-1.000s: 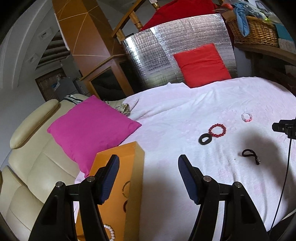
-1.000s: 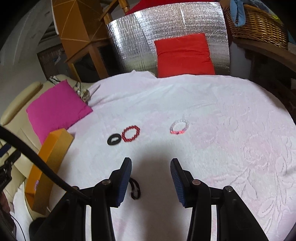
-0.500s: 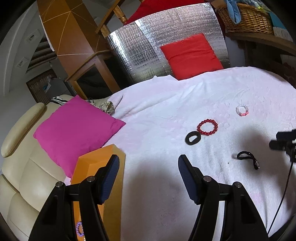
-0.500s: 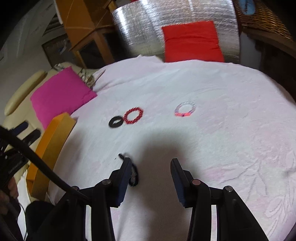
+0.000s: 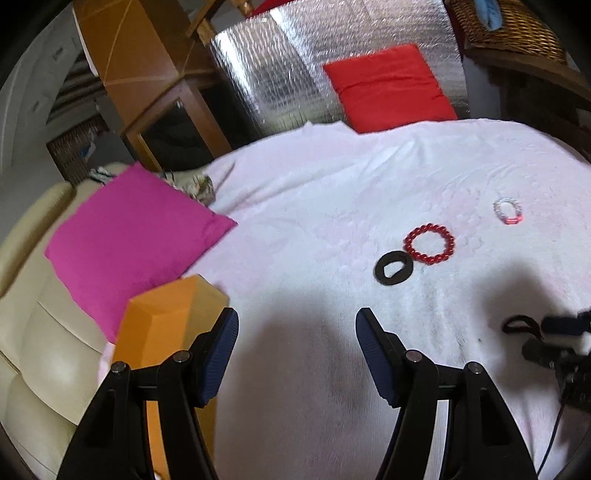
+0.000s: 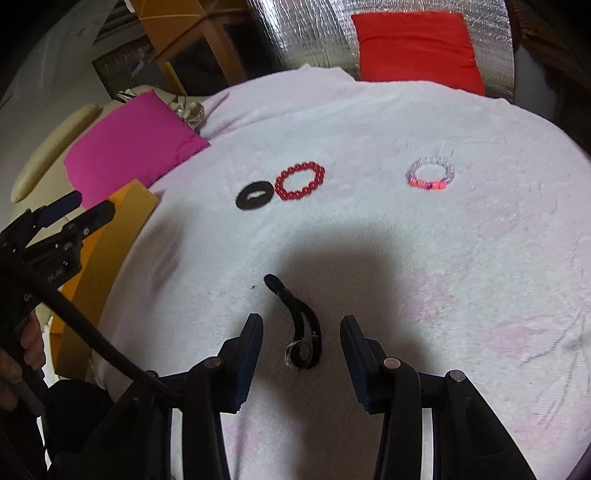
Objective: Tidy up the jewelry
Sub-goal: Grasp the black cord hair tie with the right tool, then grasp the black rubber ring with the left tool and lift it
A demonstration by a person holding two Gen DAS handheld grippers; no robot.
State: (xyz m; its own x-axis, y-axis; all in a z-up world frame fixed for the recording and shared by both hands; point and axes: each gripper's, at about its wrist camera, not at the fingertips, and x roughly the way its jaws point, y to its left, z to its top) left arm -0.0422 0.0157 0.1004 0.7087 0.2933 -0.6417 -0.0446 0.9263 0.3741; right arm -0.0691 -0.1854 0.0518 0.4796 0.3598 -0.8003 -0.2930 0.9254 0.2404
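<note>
On the white cloth (image 6: 406, 277) a black cord bracelet (image 6: 291, 301) lies between the fingers of my right gripper (image 6: 301, 323). The jaws are closing, and the pads stand clear of the cord on both sides. Farther off lie a red bead bracelet (image 6: 318, 181), a flat black ring (image 6: 242, 199) touching it, and a clear bracelet with pink beads (image 6: 430, 184). My left gripper (image 5: 295, 328) hangs open over bare cloth with nothing in it, just right of the orange box (image 5: 166, 325). The box's inside is hidden.
A pink cushion (image 5: 129, 236) rests on a cream sofa (image 5: 40, 350) at the left. At the back a red cushion (image 5: 388, 85) leans on a silver foil panel (image 5: 280, 74), with a wicker basket (image 5: 509, 33) to their right. A hand (image 6: 22, 350) holds the left gripper's handle.
Both grippers have sunk toward the cloth. The right one came over the black cord bracelet, which now lies between its fingers. The left one shifted right, off the orange box.
</note>
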